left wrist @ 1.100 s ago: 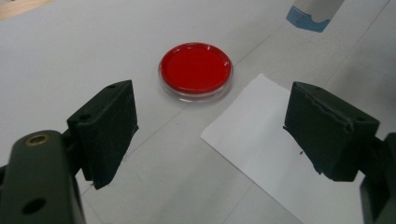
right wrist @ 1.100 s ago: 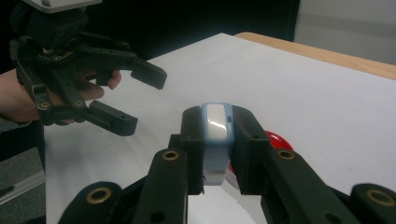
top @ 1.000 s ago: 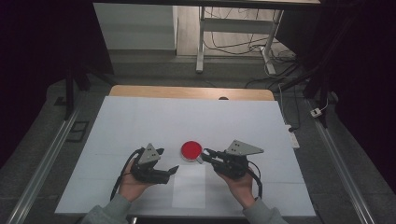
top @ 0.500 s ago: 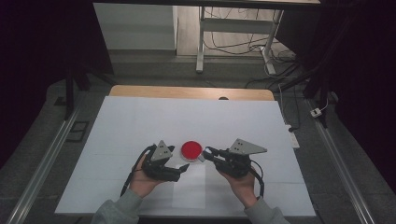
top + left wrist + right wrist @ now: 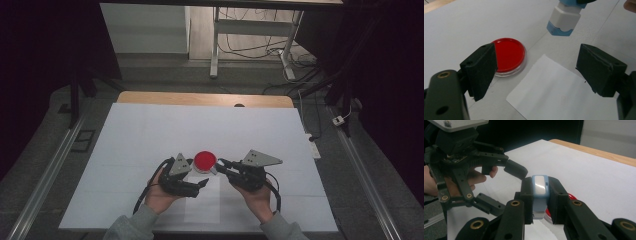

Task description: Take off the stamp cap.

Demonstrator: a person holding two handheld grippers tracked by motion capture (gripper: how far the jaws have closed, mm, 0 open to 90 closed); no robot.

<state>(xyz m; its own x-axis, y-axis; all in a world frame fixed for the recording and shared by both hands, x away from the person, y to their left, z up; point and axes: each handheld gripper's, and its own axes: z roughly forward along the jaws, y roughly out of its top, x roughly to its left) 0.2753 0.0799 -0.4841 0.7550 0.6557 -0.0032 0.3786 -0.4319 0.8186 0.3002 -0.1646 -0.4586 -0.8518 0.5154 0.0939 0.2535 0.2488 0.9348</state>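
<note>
A round red petri dish point(image 5: 205, 160) point(image 5: 509, 53) lies on the white table between the two hands. My right gripper point(image 5: 220, 164) point(image 5: 540, 192) is shut on a small white and blue block point(image 5: 539, 183) point(image 5: 563, 17) and holds it just right of the dish, above the table. My left gripper point(image 5: 200, 186) point(image 5: 539, 67) point(image 5: 504, 187) stands open with nothing between its jaws, just below and left of the dish. It sits over a white paper sheet point(image 5: 202, 202) point(image 5: 559, 92). In the right gripper view the dish point(image 5: 572, 196) peeks out behind the jaws.
The white table top point(image 5: 150, 130) spreads wide beyond the dish, with a wooden strip point(image 5: 200, 99) along its far edge. Metal rails point(image 5: 45, 175) run down both sides. A desk frame and cables point(image 5: 250, 45) stand on the floor behind.
My left gripper has moved right, toward the dish and over the paper sheet, staying open. The right gripper has barely moved and still holds the block.
</note>
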